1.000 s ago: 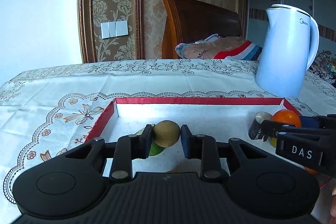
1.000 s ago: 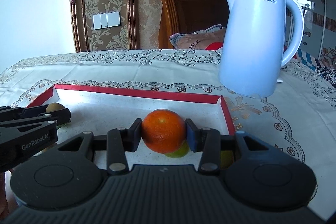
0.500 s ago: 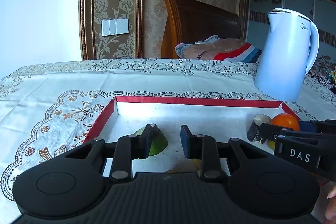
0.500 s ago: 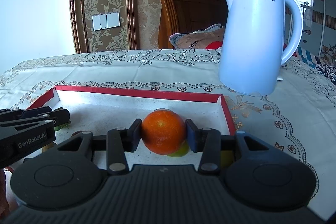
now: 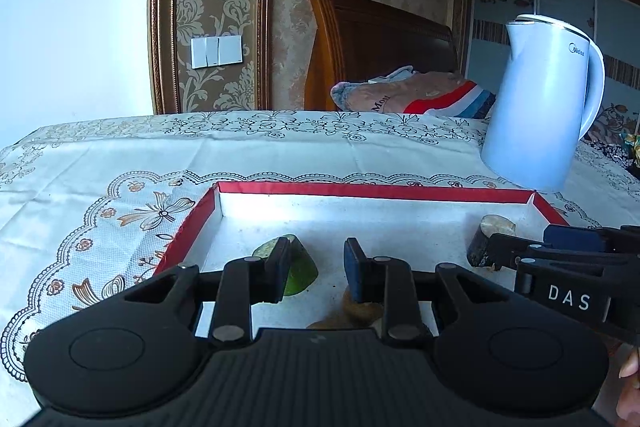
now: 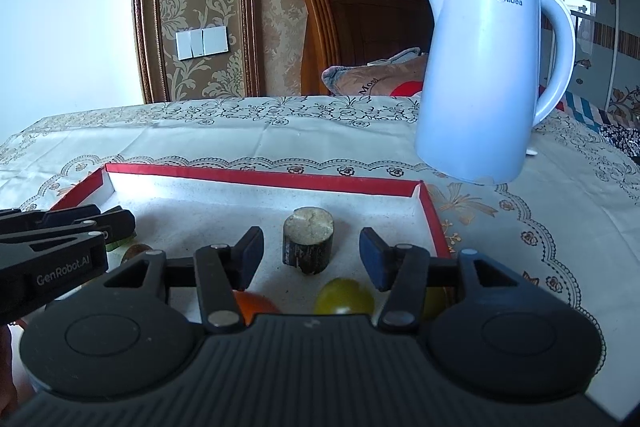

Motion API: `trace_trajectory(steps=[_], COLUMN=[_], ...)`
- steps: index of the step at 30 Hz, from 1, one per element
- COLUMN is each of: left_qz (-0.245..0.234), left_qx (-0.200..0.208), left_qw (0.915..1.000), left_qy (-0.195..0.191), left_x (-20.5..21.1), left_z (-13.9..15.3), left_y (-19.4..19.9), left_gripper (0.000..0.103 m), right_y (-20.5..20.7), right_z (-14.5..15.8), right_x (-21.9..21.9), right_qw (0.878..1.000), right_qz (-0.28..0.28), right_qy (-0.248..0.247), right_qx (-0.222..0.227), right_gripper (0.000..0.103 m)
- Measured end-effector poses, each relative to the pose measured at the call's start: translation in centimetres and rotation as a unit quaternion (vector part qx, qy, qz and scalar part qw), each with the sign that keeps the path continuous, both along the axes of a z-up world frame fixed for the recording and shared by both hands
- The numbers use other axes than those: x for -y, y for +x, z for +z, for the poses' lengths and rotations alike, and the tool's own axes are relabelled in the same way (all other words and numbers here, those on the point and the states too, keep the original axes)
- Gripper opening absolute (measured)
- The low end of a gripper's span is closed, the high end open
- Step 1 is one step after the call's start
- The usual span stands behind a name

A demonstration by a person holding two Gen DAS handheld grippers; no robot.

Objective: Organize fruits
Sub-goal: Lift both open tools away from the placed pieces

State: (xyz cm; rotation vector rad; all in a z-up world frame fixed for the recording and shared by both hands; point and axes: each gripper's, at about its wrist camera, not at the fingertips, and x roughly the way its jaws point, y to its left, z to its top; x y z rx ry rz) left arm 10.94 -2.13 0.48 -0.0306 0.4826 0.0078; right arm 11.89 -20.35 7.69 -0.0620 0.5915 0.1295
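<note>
A red-rimmed white tray [image 5: 372, 190] [image 6: 264, 179] lies on the table. My left gripper [image 5: 316, 267] is open and empty over the tray's near part; a green wedge [image 5: 298, 273] sits by its left finger and a brown kiwi [image 5: 362, 311] lies below its right finger. My right gripper [image 6: 311, 257] is open and empty. A dark cylindrical piece [image 6: 308, 245] [image 5: 486, 241] stands beyond its fingertips. An orange [image 6: 254, 305] and a yellow-green fruit [image 6: 344, 301] lie in the tray beneath it. Each gripper shows at the edge of the other's view.
A white electric kettle [image 5: 540, 107] [image 6: 488, 83] stands on the tablecloth behind the tray's right corner. A wooden chair with a folded blanket [image 5: 416, 95] is behind the table. The patterned tablecloth [image 5: 100, 187] spreads left of the tray.
My left gripper opened and dropped the kiwi into the tray. My right gripper opened and let go of the orange, which now lies in the tray below it.
</note>
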Motion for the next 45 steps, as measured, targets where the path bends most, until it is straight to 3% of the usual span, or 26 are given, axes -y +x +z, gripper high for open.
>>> trace_trajectory(steps=[4, 6, 12, 18, 38, 40, 42, 45], left_qz=[0.002, 0.003, 0.005, 0.005, 0.002, 0.004, 0.009, 0.024], left_qx=[0.001, 0.001, 0.0, -0.003, -0.01, -0.008, -0.002, 0.027], left_qw=[1.0, 1.0, 1.0, 1.0, 0.9999, 0.9999, 1.0, 0.9993], left_qy=[0.003, 0.006, 0.006, 0.001, -0.012, -0.005, 0.0, 0.004], left_x=[0.0, 0.1, 0.0, -0.2, -0.6, -0.4, -0.3, -0.5], left_z=[-0.1, -0.1, -0.1, -0.1, 0.0, 0.0, 0.0, 0.4], left_y=[-0.1, -0.1, -0.2, -0.4, -1.5, -1.7, -1.8, -2.5], left_gripper=[0.028, 0.028, 0.029, 0.029, 0.029, 0.032, 0.059, 0.068], right_y=[-0.1, -0.2, -0.5, -0.7, -2.0, -2.2, -2.4, -2.7], right_z=[0.1, 0.1, 0.3, 0.4, 0.4, 0.4, 0.2, 0.3], right_x=[0.0, 0.0, -0.1, 0.1, 0.5, 0.3, 0.0, 0.1], right_qw=[1.0, 1.0, 1.0, 1.0, 1.0, 0.999, 0.999, 0.999], right_qz=[-0.002, -0.003, -0.004, -0.01, 0.022, 0.03, 0.033, 0.033], right_qy=[-0.002, -0.003, -0.008, -0.009, 0.012, 0.007, -0.003, -0.002], right_qx=[0.005, 0.007, 0.015, 0.017, 0.013, 0.013, 0.013, 0.015], right_gripper=[0.064, 0.074, 0.092, 0.101, 0.103, 0.103, 0.103, 0.103])
